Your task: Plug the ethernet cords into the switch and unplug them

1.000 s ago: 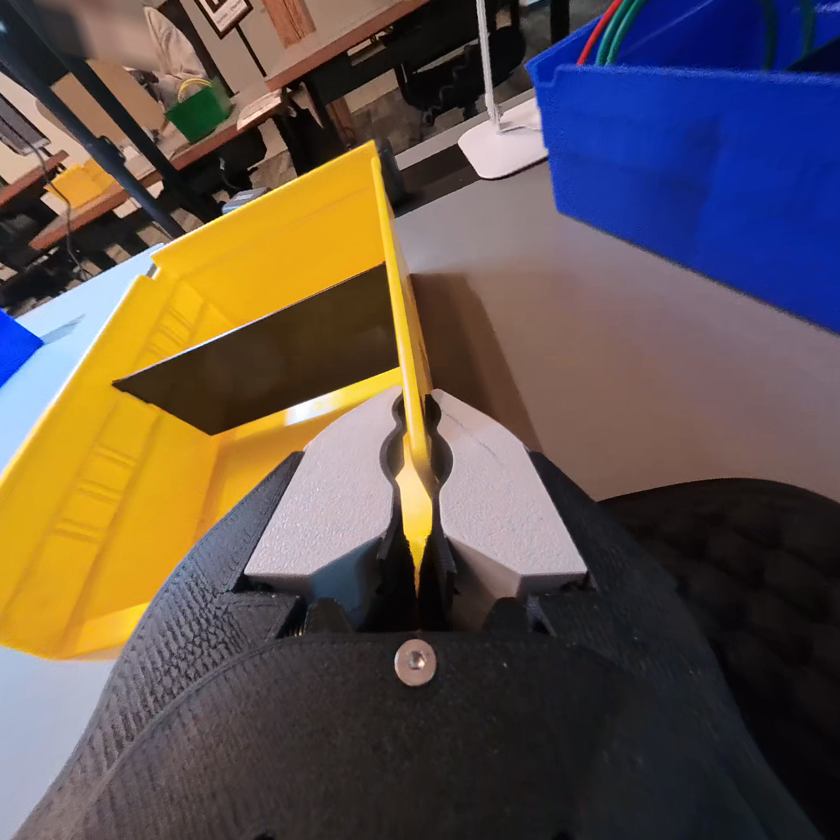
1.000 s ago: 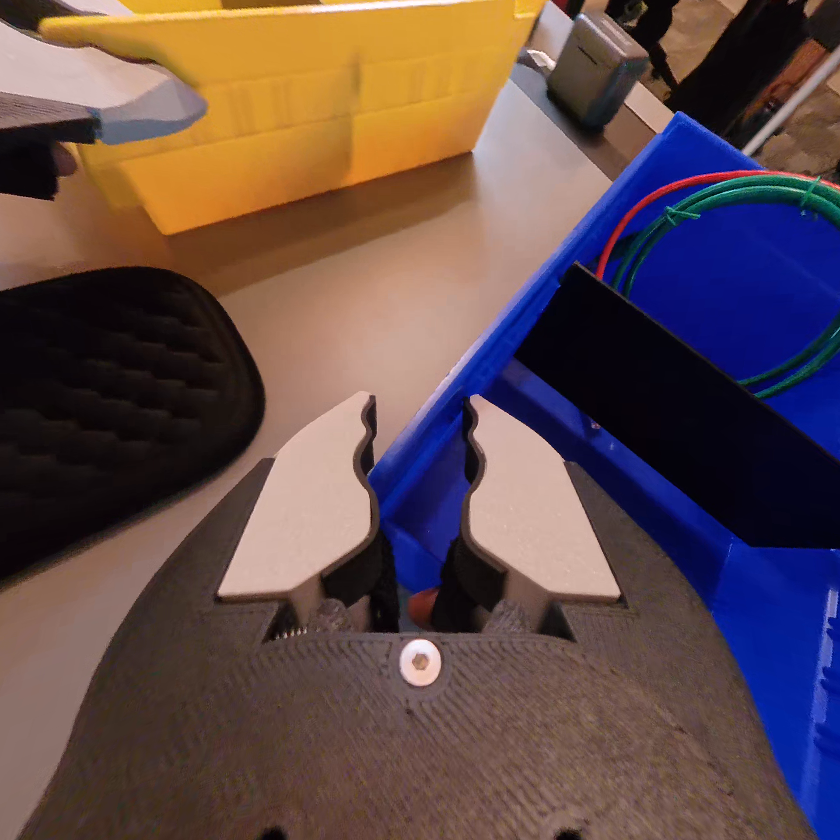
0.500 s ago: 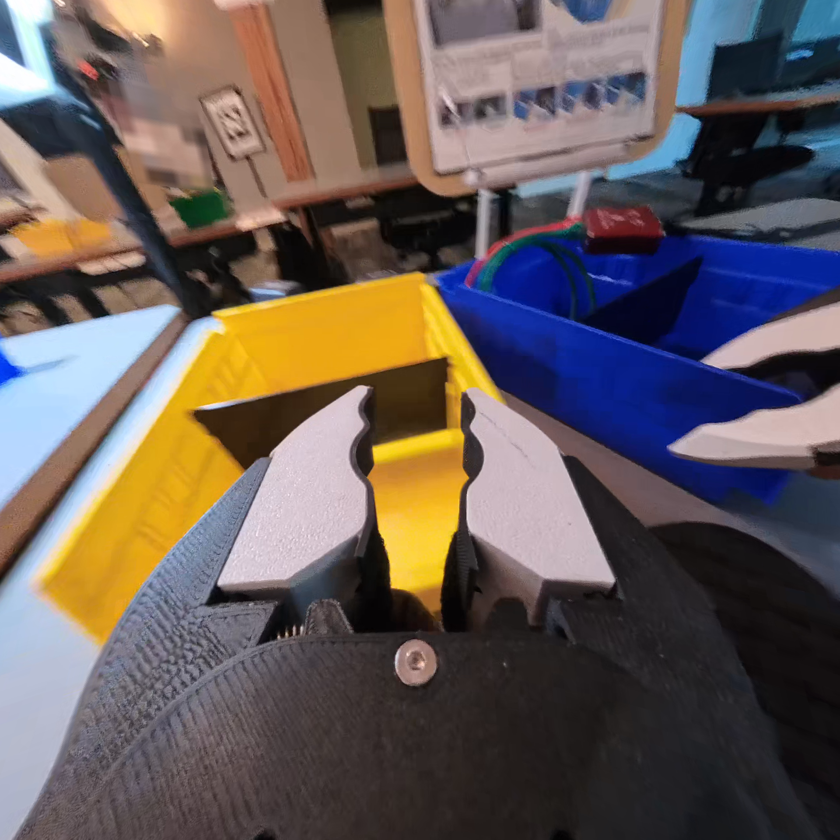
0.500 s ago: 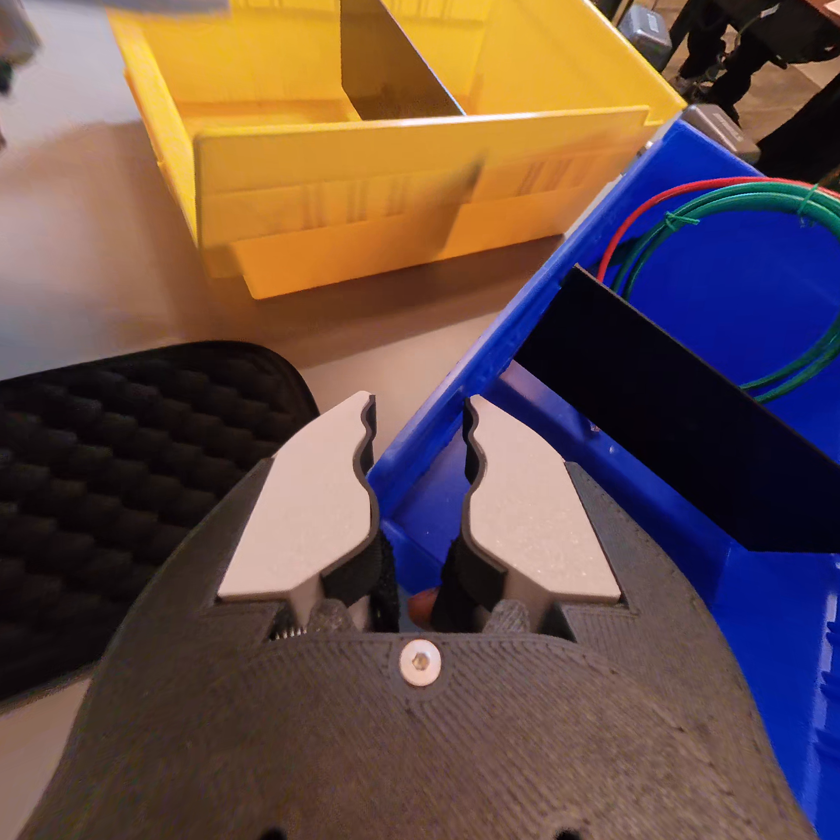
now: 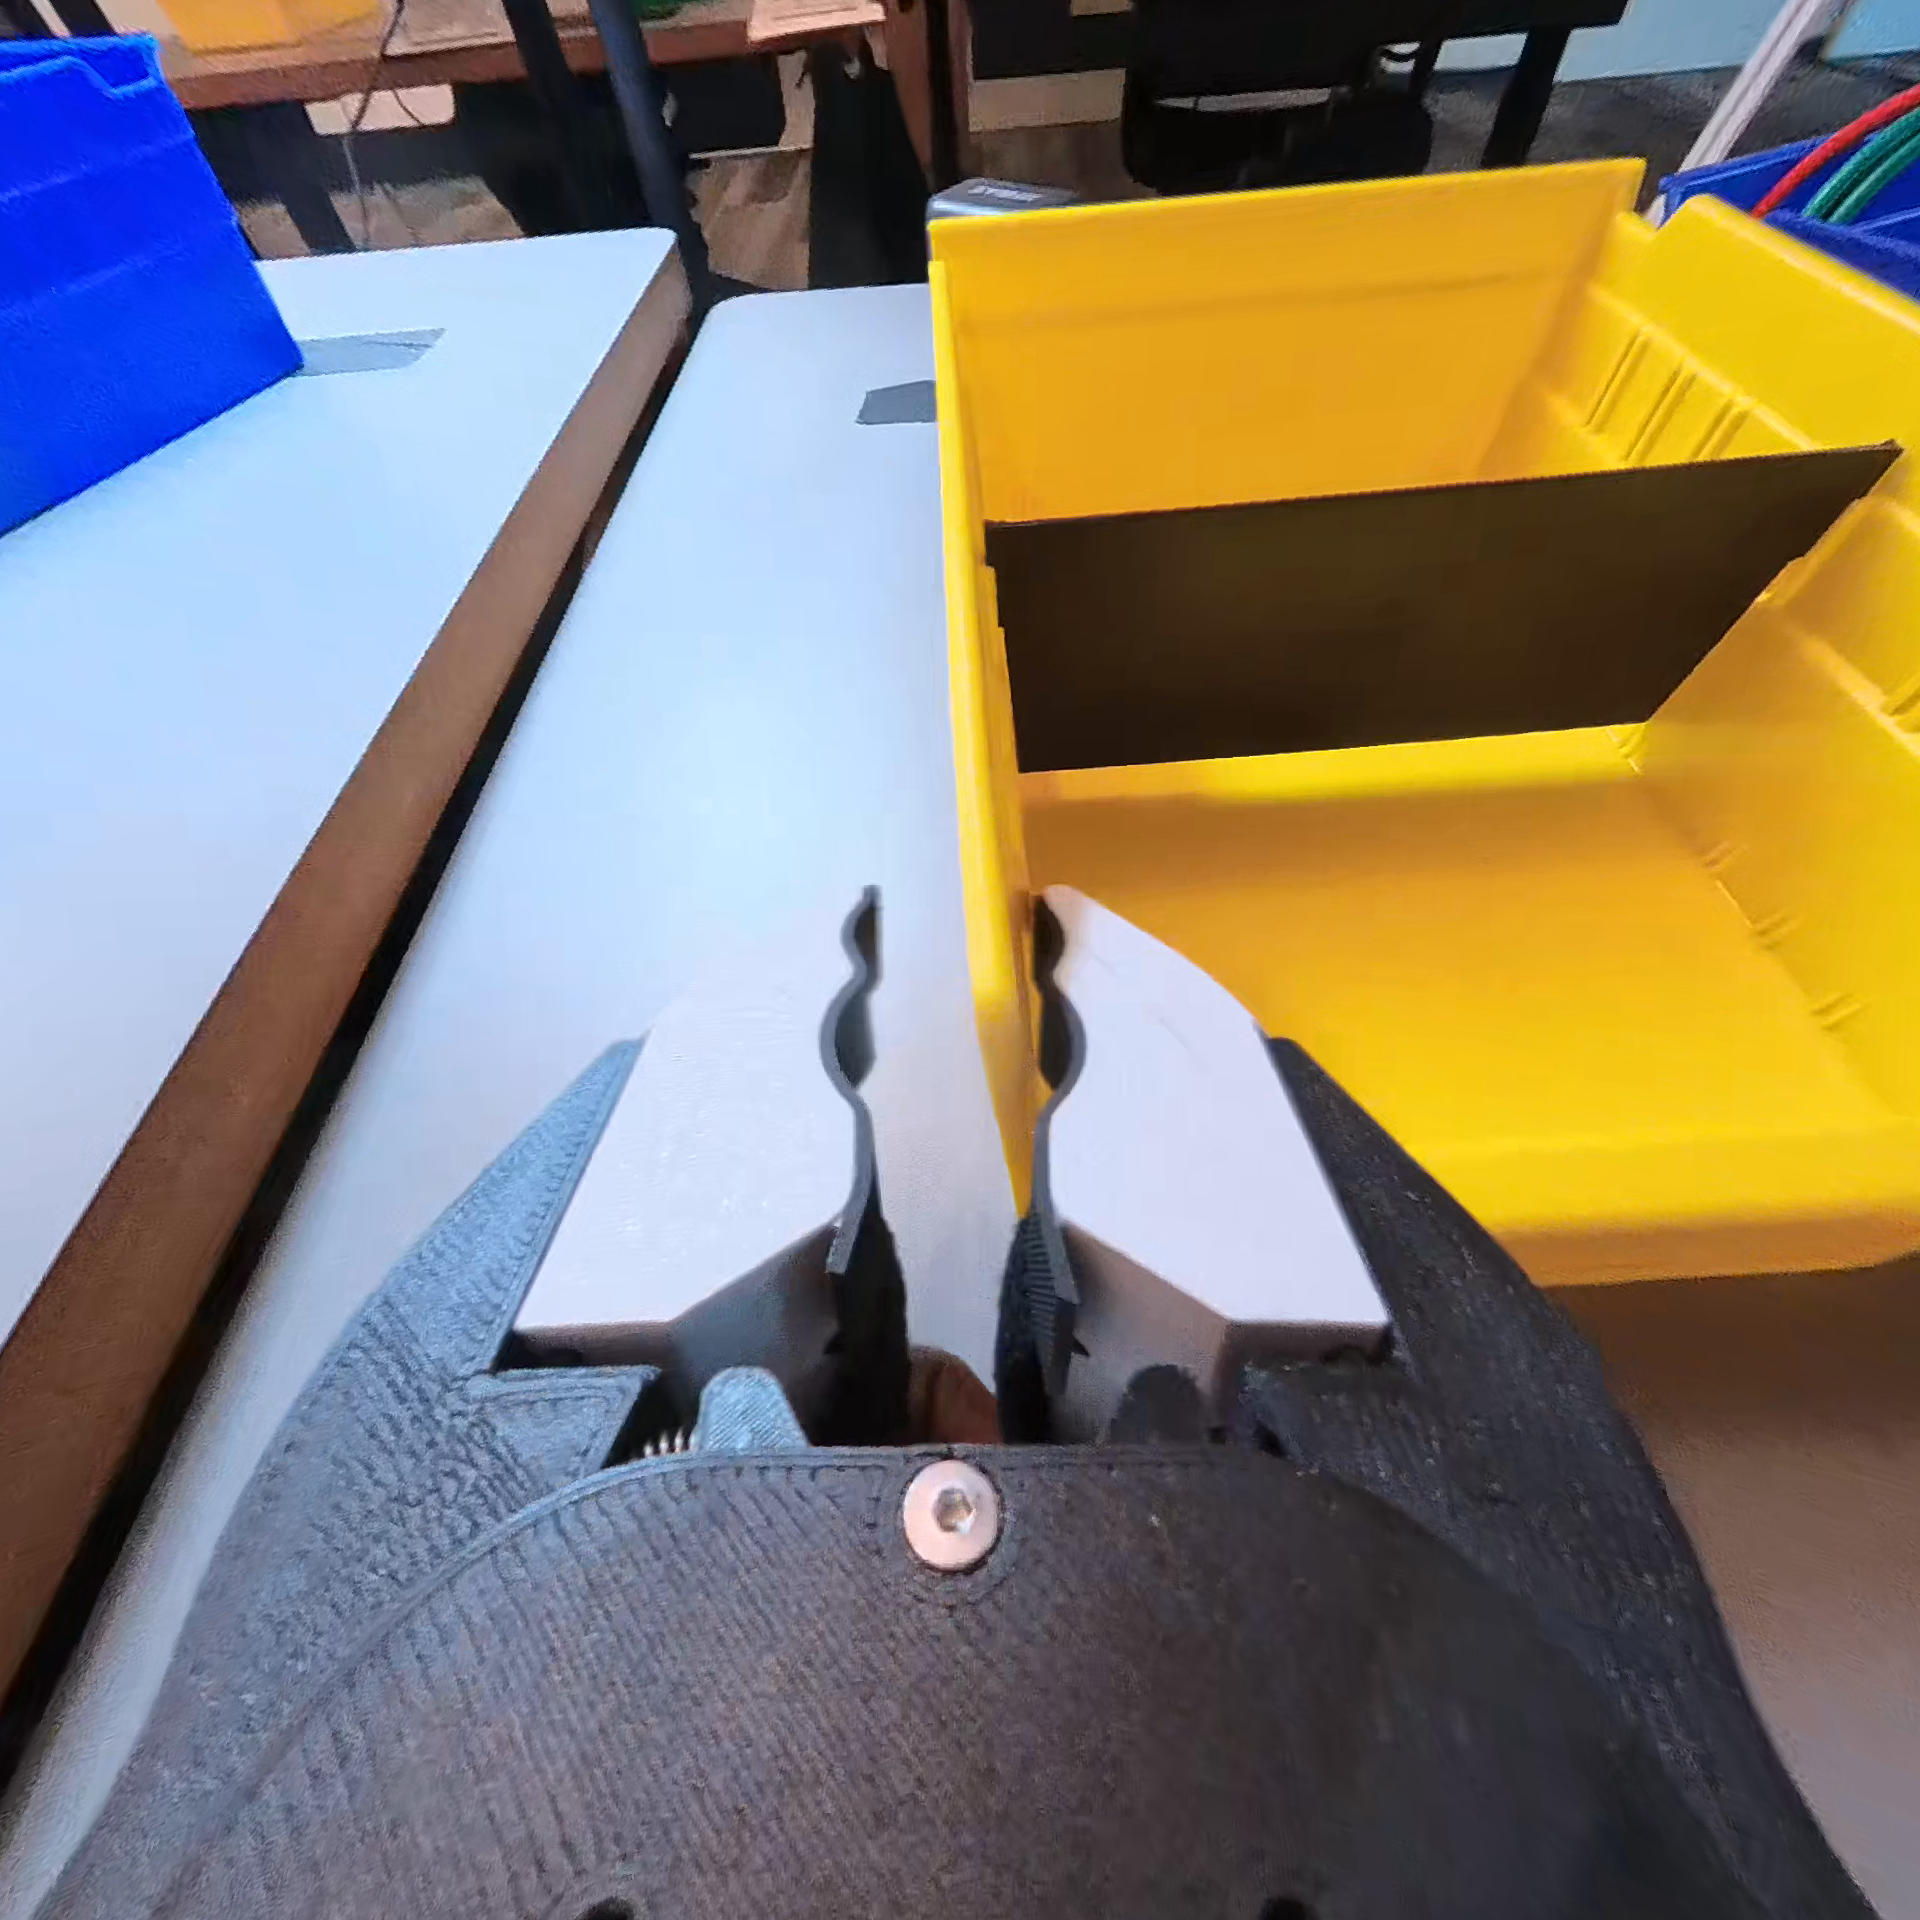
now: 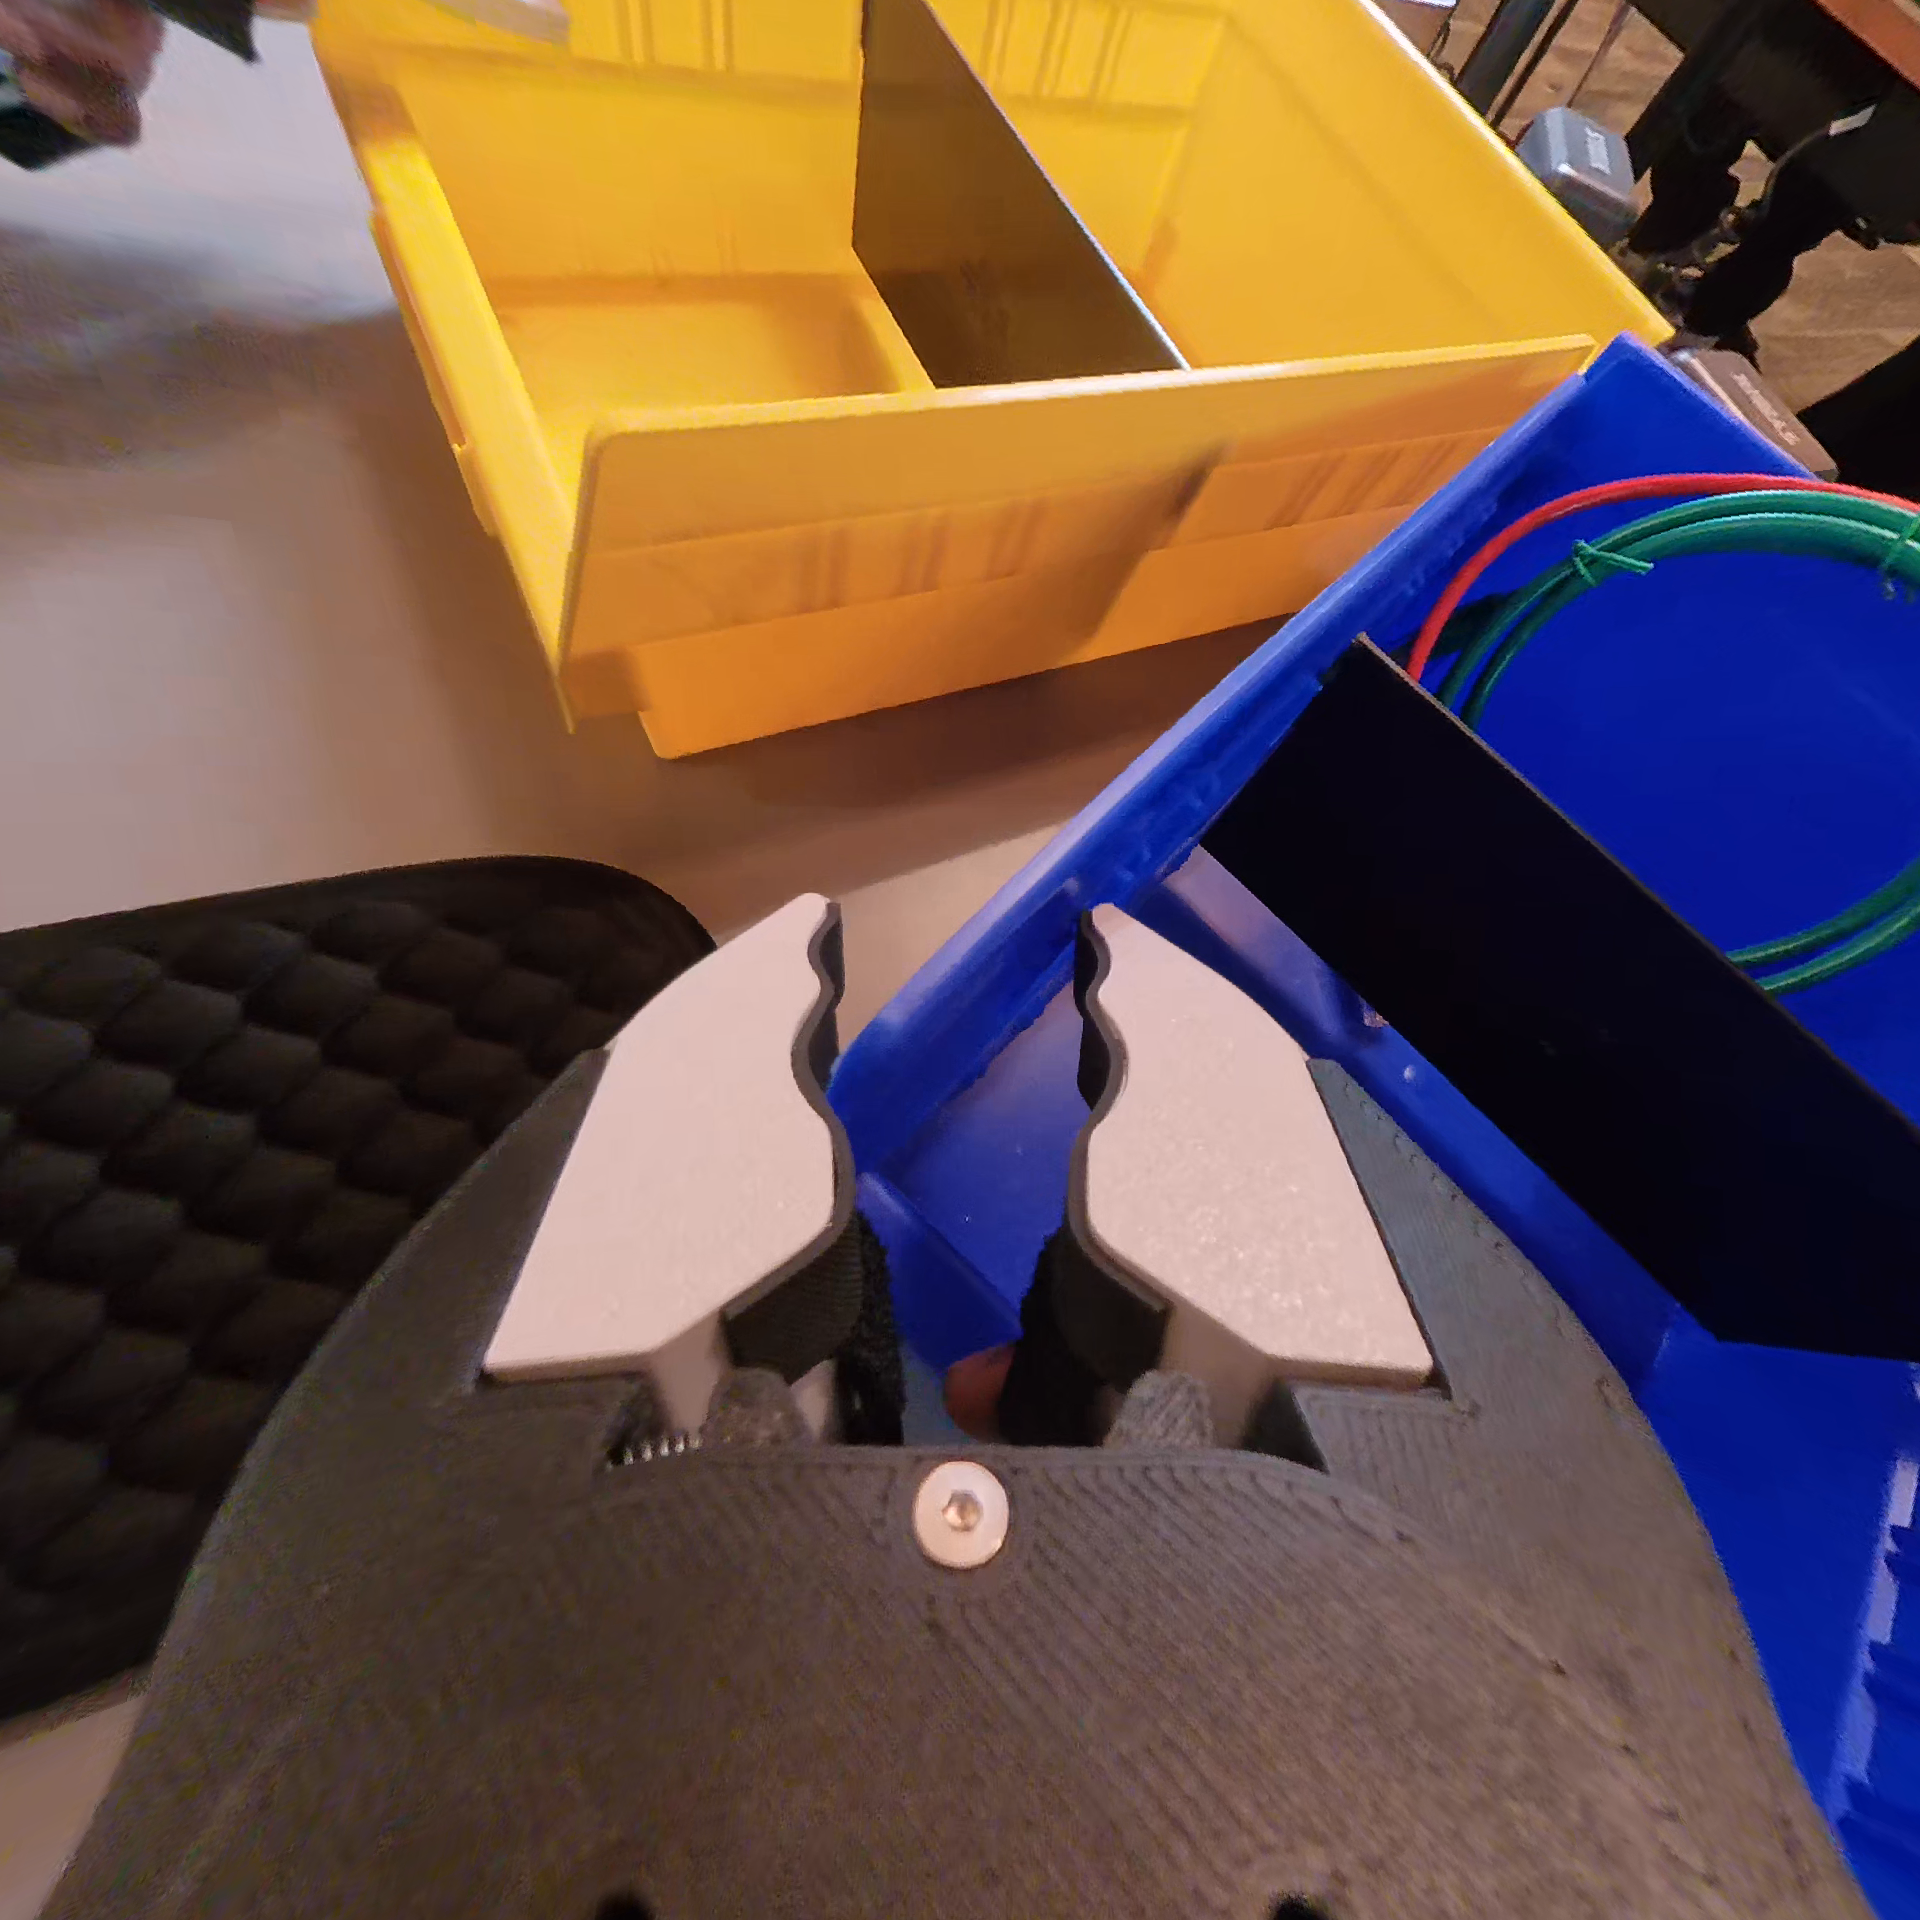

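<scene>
Cords (image 6: 1704,530), red & green, coiled in blue bin (image 6: 1039,966); both grippers' fingers apart, empty.

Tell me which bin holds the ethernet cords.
The blue bin: coiled red and green cords lie behind its black divider. The yellow bin looks empty.

Bright indoor light, table glare, wide-angle edge distortion, slight motion blur

I can read no writing from here. The small grey device (image 6: 1579,171) far ahead of my right gripper (image 6: 958,1023), beyond the yellow bin (image 6: 1039,447), bears markings too small and blurred to read.
</scene>
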{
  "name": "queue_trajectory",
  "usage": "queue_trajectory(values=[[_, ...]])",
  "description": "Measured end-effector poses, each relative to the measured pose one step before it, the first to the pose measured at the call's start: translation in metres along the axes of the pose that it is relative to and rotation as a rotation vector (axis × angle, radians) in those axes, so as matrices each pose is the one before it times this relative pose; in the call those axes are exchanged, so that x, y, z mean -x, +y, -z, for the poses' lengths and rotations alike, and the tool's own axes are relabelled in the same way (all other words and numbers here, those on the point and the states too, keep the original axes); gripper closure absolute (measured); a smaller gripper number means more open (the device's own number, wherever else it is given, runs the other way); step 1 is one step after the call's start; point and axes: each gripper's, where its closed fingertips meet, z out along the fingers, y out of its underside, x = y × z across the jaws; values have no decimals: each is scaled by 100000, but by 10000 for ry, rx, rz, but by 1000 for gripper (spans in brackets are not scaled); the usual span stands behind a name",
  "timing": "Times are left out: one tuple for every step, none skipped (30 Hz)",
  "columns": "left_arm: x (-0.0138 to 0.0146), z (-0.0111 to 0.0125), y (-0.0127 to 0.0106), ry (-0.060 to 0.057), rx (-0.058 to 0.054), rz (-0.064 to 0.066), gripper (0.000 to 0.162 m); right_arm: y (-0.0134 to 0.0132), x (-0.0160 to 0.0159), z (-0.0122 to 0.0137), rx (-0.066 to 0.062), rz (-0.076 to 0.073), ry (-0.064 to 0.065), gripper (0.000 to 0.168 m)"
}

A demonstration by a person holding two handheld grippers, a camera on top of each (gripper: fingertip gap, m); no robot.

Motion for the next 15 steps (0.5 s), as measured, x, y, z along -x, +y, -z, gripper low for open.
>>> queue_trajectory(values=[[-299,92,12,158,-34,-151,141,-116,107,-142,-104,-46,-104,124],[-342,206,21,66,-10,-209,149,-108,112,-142,-87,0,-115,122],[-147,240,105,-127,32,-303,152,-94,93,-122,-38,72,-92,122],[21,278,227,-261,84,-372,153,-70,34,-117,14,43,-36,121],[19,315,210,-257,71,-342,154,-76,18,-136,45,41,-4,121],[-202,369,101,-84,-9,-184,154,-88,19,-148,45,94,6,121],[-360,408,92,40,-16,0,155,-95,26,-151,21,88,-8,121],[-336,432,104,17,-26,70,155,-84,44,-123,-3,40,-27,121],[-266,494,138,-47,-4,4,155,-62,41,-54,-1,-14,-27,121],[-114,541,221,-147,73,-89,154,-21,54,7,0,-36,-20,121],[-13,601,267,-201,127,-103,154,-16,86,56,-23,-30,-21,120],[-39,650,292,-164,146,11,154,-230,135,149,-191,-69,-4,116],[-98,672,287,-124,121,147,154,-831,23,397,-566,-140,167,110],[-67,664,256,-168,0,196,154,-1145,-291,586,-714,-201,454,102],[131,649,108,-320,-223,108,152,-1200,-372,625,-630,-156,571,97]])
